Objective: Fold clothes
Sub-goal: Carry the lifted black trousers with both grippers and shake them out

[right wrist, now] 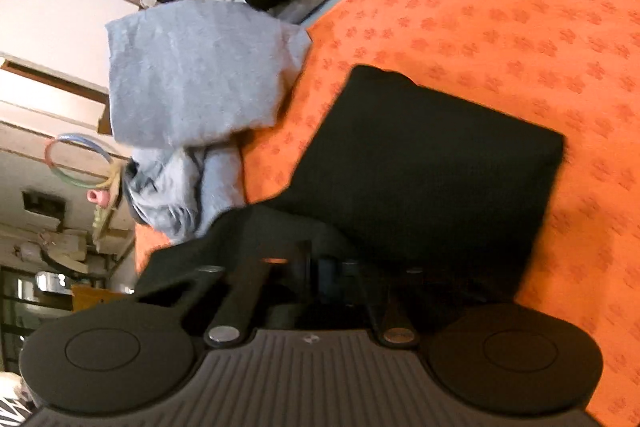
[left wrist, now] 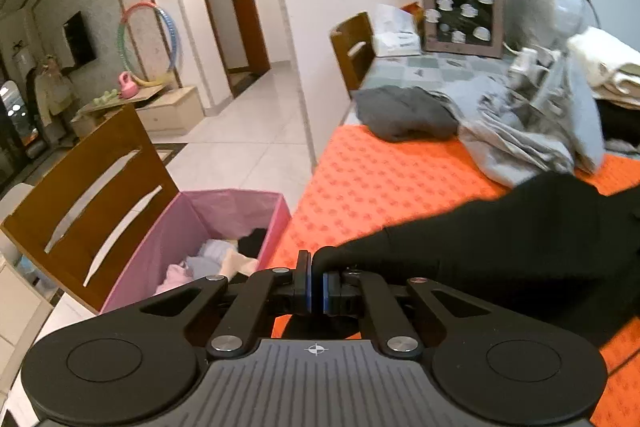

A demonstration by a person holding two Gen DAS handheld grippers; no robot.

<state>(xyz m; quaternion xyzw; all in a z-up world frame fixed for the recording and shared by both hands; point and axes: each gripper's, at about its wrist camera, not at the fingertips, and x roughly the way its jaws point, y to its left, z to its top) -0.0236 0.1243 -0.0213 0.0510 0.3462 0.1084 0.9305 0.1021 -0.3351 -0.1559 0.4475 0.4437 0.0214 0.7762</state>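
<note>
A black garment (left wrist: 520, 239) lies partly folded on the orange patterned cloth (left wrist: 380, 179) that covers the table. My left gripper (left wrist: 317, 287) is shut on its near left corner and holds it just above the cloth. In the right wrist view the black garment (right wrist: 432, 179) shows as a dark folded block. My right gripper (right wrist: 316, 267) is shut on the garment's near edge, its jaws close together in shadow. That view is rolled sideways.
A light grey garment (left wrist: 520, 131) and a dark grey one (left wrist: 404, 113) lie crumpled further back on the table. A cream stack (left wrist: 608, 67) sits at right. A pink laundry bin (left wrist: 208, 243) with clothes stands left of the table beside a wooden chair (left wrist: 92, 195).
</note>
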